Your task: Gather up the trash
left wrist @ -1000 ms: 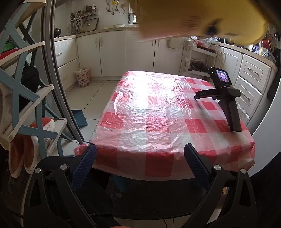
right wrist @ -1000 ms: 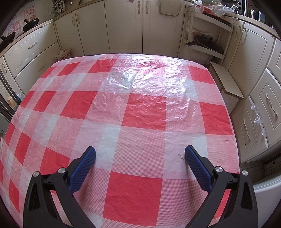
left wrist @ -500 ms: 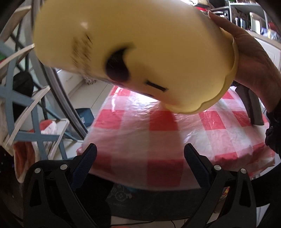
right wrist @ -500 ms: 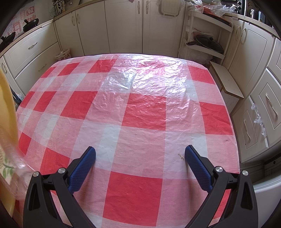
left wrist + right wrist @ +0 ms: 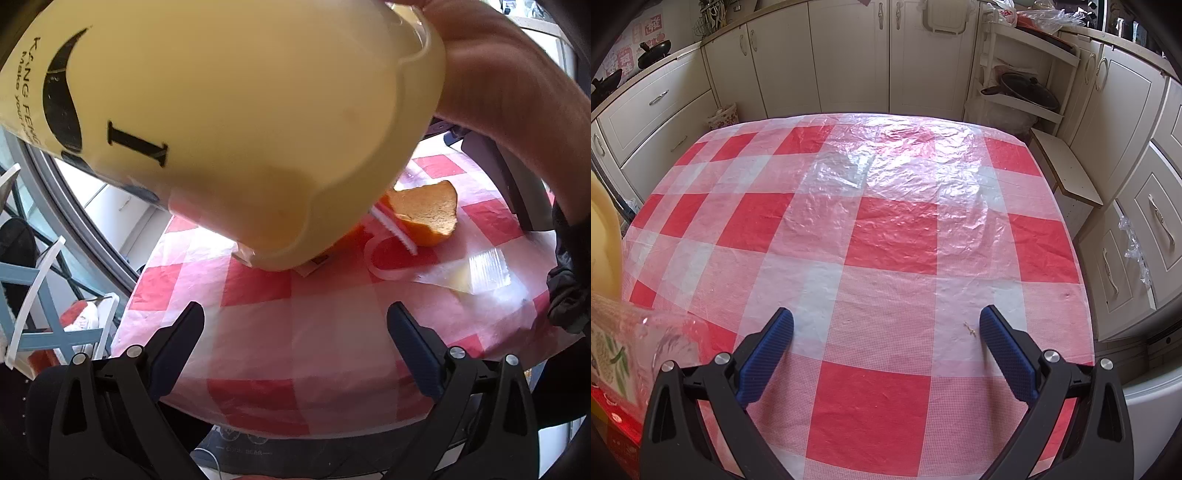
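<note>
Yellow bin (image 5: pixel 229 122) tipped mouth-down by a bare hand (image 5: pixel 491 74) above the red-checked tablecloth (image 5: pixel 295 332), evidently to spill trash out for collecting. Ahead of the left gripper (image 5: pixel 295 325) and slightly right: an orange peel (image 5: pixel 428 218), a white plastic strip (image 5: pixel 388 254) curled just beside it, and a clear wrapper (image 5: pixel 476 273) further right, with a scrap of paper part hidden under the bin's rim. Left gripper wide open, nothing between its blue pads, held low near the table edge, probably to stay clear of the pour. Right gripper (image 5: pixel 886 332) likewise spread wide and empty over bare cloth; only a tiny crumb (image 5: pixel 969 328) beside its right finger, and bin edge plus a crinkled bag (image 5: pixel 624 343) far to its left. Likely next: reaching for the peel, nearest and easiest to pinch.
</note>
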Action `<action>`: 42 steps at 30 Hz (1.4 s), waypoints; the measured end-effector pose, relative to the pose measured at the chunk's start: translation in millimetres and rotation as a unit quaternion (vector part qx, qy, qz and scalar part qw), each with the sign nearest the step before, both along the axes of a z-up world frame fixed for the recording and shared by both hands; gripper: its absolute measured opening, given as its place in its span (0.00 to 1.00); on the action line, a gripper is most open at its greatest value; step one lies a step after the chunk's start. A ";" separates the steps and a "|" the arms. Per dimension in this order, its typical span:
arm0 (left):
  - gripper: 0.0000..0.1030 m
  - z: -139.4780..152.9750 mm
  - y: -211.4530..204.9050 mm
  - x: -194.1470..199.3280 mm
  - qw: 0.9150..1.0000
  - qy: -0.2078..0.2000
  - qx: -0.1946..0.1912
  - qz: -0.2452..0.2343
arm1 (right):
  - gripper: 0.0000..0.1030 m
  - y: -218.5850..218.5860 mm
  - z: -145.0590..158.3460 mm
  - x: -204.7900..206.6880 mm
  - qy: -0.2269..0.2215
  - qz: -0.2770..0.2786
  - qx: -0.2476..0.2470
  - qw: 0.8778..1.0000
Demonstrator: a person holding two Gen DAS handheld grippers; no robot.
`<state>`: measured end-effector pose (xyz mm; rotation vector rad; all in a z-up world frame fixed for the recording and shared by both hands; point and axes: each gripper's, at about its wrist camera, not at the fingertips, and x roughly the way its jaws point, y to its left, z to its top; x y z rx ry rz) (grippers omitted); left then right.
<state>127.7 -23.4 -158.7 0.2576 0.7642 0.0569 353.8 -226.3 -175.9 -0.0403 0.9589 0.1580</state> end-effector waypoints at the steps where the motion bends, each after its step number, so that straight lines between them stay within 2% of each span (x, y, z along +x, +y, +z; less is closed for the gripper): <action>1: 0.92 -0.3 -0.4 1.1 1.000 0.001 -0.001 0.001 | 0.94 -0.1 -0.1 0.4 0.000 0.000 0.000 1.000; 26: 0.92 -5.0 9.8 9.6 1.000 0.013 -0.017 0.012 | 0.94 -0.6 -0.3 0.8 0.000 0.000 0.001 1.000; 42: 0.92 10.7 24.6 -7.6 0.999 -0.005 -0.045 0.015 | 0.94 -0.5 -0.3 0.3 0.000 0.000 0.000 1.000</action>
